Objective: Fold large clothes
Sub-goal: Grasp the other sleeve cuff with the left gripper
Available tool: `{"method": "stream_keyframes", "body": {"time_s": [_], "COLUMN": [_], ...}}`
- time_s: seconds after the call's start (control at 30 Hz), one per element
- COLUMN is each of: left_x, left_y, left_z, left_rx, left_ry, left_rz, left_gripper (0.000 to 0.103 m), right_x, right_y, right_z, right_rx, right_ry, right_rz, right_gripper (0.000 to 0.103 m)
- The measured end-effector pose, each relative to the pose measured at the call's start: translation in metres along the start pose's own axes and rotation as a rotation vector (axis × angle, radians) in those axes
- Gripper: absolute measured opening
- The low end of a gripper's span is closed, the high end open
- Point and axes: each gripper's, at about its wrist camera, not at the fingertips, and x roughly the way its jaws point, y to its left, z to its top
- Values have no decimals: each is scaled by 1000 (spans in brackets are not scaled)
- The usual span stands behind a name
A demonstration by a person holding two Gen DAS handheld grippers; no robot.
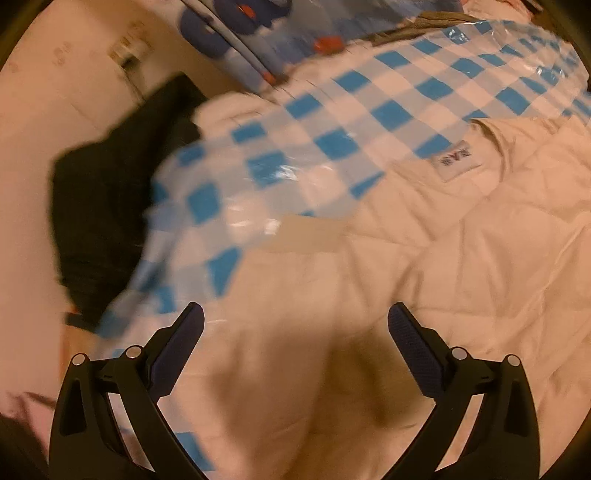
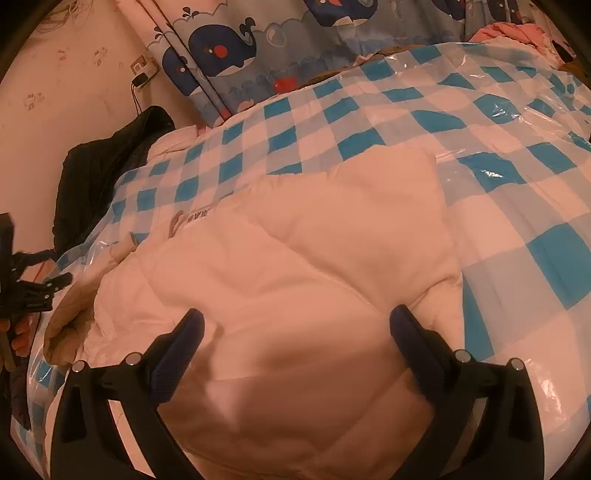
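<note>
A large white quilted garment lies spread on a blue-and-white checked plastic sheet; a white label shows near its collar. In the right wrist view the garment lies folded in a thick pile on the checked sheet. My left gripper is open and empty just above the garment. My right gripper is open and empty above the folded pile. The left gripper also shows at the left edge of the right wrist view.
A black garment lies at the left by the wall, also seen in the right wrist view. A whale-print curtain hangs behind. A wall socket with a cable is at left. Pink clothes lie at far right.
</note>
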Motion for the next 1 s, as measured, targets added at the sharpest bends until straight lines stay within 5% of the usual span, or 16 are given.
{"method": "stream_keyframes", "body": {"time_s": [0.23, 0.33, 0.37, 0.4, 0.47, 0.57, 0.73, 1.0], "left_x": [66, 85, 88, 91, 94, 81, 23, -100], "left_y": [-22, -14, -9, -4, 10, 33, 71, 72], "left_z": [8, 6, 4, 2, -3, -8, -4, 34], "left_rx": [70, 35, -2, -28, -123, -247, -409, -507], "left_ry": [162, 225, 239, 256, 284, 246, 108, -179], "left_rz": [192, 196, 182, 163, 134, 75, -35, -322], "left_gripper": [96, 96, 86, 52, 22, 13, 12, 11], "right_x": [1, 2, 2, 2, 3, 3, 4, 1], "right_y": [-4, -4, -3, -3, -2, -2, 0, -1], "right_z": [0, 0, 0, 0, -1, -1, -2, -2], "right_rx": [14, 13, 13, 11, 7, 2, -3, 12], "right_ry": [-3, -3, -2, -1, -1, -1, 0, -12], "right_rz": [20, 21, 19, 17, 11, 5, -2, 19], "right_gripper": [97, 97, 97, 97, 97, 97, 97, 97]}}
